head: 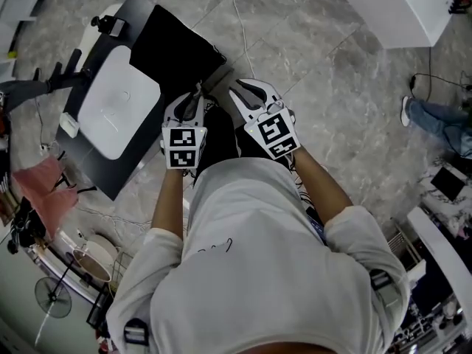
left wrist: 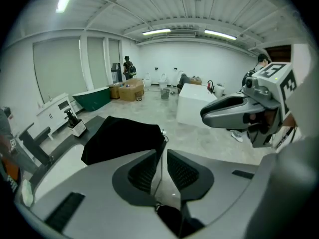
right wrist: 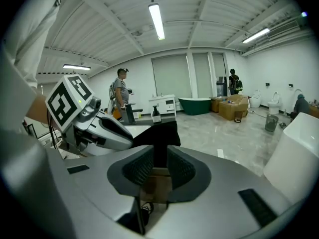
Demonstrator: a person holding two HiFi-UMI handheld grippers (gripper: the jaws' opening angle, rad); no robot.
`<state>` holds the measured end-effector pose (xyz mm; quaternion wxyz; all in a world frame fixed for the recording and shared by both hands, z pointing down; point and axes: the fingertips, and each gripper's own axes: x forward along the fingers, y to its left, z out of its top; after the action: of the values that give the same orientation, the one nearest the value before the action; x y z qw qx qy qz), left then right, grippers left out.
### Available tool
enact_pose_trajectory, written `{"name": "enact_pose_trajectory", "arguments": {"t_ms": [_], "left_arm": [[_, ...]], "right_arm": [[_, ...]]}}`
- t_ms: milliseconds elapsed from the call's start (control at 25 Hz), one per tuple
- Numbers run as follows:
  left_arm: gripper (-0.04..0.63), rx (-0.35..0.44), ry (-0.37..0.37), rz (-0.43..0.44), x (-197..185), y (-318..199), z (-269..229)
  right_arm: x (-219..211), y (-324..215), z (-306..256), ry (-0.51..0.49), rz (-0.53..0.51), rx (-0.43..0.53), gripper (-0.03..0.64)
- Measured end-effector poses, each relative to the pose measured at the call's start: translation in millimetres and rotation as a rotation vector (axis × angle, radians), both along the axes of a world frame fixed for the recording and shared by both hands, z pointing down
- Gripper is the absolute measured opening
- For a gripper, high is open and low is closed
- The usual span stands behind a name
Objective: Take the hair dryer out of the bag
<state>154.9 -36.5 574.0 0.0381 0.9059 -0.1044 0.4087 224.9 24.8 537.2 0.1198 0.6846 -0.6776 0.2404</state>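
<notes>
At the left, the black bag (head: pixel 173 50) lies flat on the dark desk (head: pixel 99 172). No hair dryer shows, so we judge it is still inside. Our left tool (head: pixel 196 94) hangs at the bag's near edge, its jaws a slit apart and empty. Our right tool (head: pixel 239 87), likewise narrowly parted on nothing, faces the bag's right corner. The bag lies ahead and leftward of both tools, so our left hand is nearer.

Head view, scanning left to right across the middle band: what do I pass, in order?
pink cloth → white basin → left gripper → right gripper → jeans-clad leg at the right edge
</notes>
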Motion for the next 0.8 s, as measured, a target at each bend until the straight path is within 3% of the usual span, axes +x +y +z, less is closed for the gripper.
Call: {"name": "enact_pose_trajectory", "arguments": {"t_ms": [280,560,800], "left_arm": [[0.104,0.06,-0.147,0.104,-6,-19,34],[0.175,0.19,-0.28,0.252,3,-36,61],[0.187,0.184,-0.339,0.319,7,-42,80]], "right_arm": [[-15,-12,13,-0.028,0.008,-0.038,0.075],[-8,-21,16,-0.029,0.038,-0.063,0.075],[-4,-27,22,-0.036,0.061,-0.091,0.075]]}}
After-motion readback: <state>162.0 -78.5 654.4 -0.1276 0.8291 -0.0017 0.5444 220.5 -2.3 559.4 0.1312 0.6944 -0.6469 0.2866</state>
